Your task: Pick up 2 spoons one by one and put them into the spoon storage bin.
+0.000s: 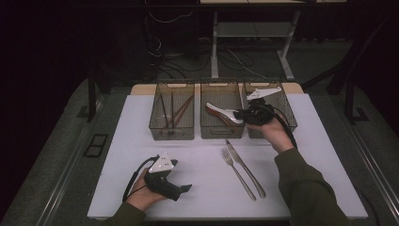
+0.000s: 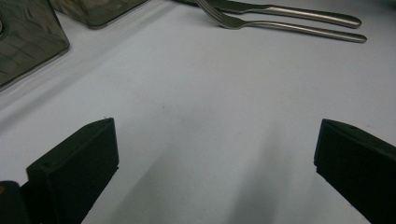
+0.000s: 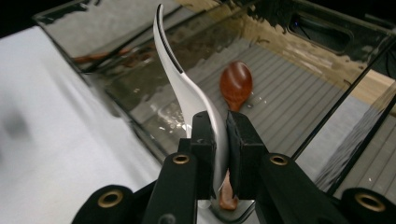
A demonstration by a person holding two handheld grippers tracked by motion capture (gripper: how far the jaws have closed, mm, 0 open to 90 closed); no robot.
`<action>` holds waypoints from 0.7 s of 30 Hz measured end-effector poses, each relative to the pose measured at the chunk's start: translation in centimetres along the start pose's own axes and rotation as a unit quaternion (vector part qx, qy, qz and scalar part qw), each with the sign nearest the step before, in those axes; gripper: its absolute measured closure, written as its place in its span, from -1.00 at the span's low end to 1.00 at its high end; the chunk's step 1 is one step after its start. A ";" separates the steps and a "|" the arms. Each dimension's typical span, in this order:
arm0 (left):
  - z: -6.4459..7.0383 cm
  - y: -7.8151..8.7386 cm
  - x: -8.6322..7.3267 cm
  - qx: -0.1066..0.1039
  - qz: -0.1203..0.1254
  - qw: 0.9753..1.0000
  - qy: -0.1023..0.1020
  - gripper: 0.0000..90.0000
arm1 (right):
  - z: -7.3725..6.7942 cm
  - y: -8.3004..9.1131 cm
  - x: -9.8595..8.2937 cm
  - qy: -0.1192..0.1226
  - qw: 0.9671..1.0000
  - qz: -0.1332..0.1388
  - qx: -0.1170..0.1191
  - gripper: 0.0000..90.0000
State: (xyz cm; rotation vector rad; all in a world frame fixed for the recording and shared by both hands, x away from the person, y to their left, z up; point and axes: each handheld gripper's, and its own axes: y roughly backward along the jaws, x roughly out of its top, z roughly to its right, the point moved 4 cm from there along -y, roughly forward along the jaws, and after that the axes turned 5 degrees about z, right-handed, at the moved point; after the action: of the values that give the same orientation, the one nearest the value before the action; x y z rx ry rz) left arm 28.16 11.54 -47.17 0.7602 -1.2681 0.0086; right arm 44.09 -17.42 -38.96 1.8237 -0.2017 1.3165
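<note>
My right gripper (image 1: 241, 114) is shut on a silver spoon (image 1: 223, 112) and holds it over the middle clear bin (image 1: 222, 132). In the right gripper view the jaws (image 3: 221, 127) pinch the silver spoon (image 3: 173, 70) on edge, its long end reaching out over the bin. On the ribbed floor of that bin lies a brown wooden spoon (image 3: 236, 83). My left gripper (image 1: 181, 191) rests open on the white table (image 1: 131, 141) at the front left. Bare table shows between its jaws (image 2: 215, 163).
A fork (image 1: 237, 172) and a knife (image 1: 246, 168) lie side by side on the table at front centre, also ahead of the left gripper as the fork (image 2: 280, 25) and knife (image 2: 289, 10). The left bin (image 1: 171, 131) holds brown sticks. A right bin (image 1: 288, 115) stands behind my right hand.
</note>
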 end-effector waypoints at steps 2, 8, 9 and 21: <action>0.0 0.0 0.0 0.000 0.000 1.000 0.000 -1.00 | 0.4 -0.7 -0.1 -0.003 1.000 -0.011 -0.004 0.80; 0.1 -0.1 0.0 0.000 0.003 1.000 0.002 -1.00 | 1.0 -2.5 -0.4 0.004 0.999 -0.048 -0.013 0.79; 0.0 0.0 0.0 0.000 0.003 1.000 0.002 -1.00 | 1.0 -2.6 -0.4 0.002 0.999 -0.052 -0.013 0.79; 0.0 0.0 0.0 0.000 0.001 1.000 -0.002 -1.00 | 1.0 -2.5 -0.1 -0.017 0.999 -0.035 0.012 0.28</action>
State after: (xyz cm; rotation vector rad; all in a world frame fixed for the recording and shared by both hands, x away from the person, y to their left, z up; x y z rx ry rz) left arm 28.14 11.54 -47.13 0.7583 -1.2720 0.0085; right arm 46.15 -16.59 -40.42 1.8576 -0.1401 1.2447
